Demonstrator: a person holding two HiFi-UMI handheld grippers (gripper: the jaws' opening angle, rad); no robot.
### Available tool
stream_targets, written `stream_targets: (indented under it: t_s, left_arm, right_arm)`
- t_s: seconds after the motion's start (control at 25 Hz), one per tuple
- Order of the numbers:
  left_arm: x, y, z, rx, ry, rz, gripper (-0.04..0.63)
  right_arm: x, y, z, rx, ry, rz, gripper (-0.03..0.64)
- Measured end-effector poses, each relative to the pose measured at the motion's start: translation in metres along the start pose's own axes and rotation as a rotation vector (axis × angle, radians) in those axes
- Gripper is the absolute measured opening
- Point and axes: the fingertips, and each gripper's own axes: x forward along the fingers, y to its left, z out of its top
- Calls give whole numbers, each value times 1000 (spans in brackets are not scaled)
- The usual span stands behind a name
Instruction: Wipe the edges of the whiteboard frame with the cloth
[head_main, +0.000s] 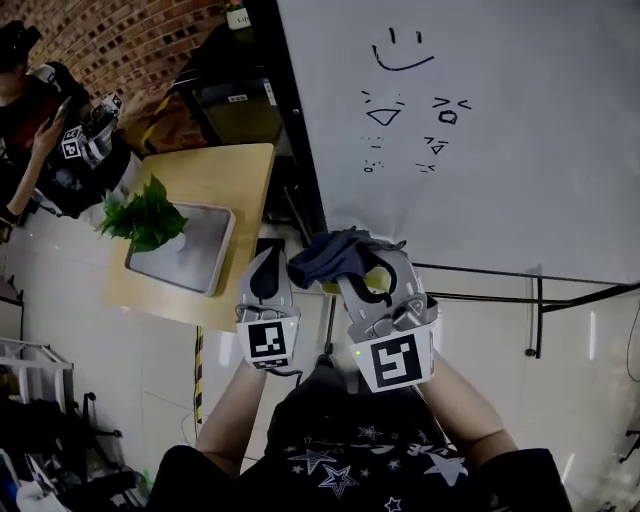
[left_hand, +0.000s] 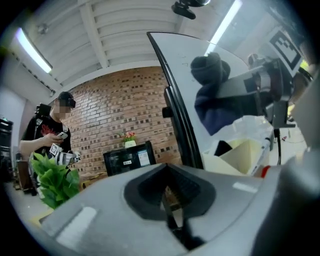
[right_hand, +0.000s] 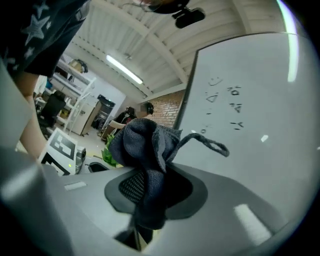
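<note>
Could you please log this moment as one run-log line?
right gripper: shut on cloth | left gripper: shut, empty | cloth: by whiteboard lower-left corner, contact unclear

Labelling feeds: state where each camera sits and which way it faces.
Head view: on the person's head, looking down at the whiteboard, both forearms, the left claw and right claw.
Left gripper view: on the left claw, looking along its shut jaws toward the black frame; the right claw shows.
Right gripper view: on the right claw, looking past the clamped cloth at the whiteboard; a starred shirt shows.
Shared: all three show cloth and whiteboard.
</note>
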Motion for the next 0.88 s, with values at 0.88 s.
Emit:
stream_targets:
  t_s: [0.88]
  left_arm:
    - [30, 13, 56, -13, -147, -207, 5]
  right_arm:
    - [61, 12, 20, -318, 83, -64, 80]
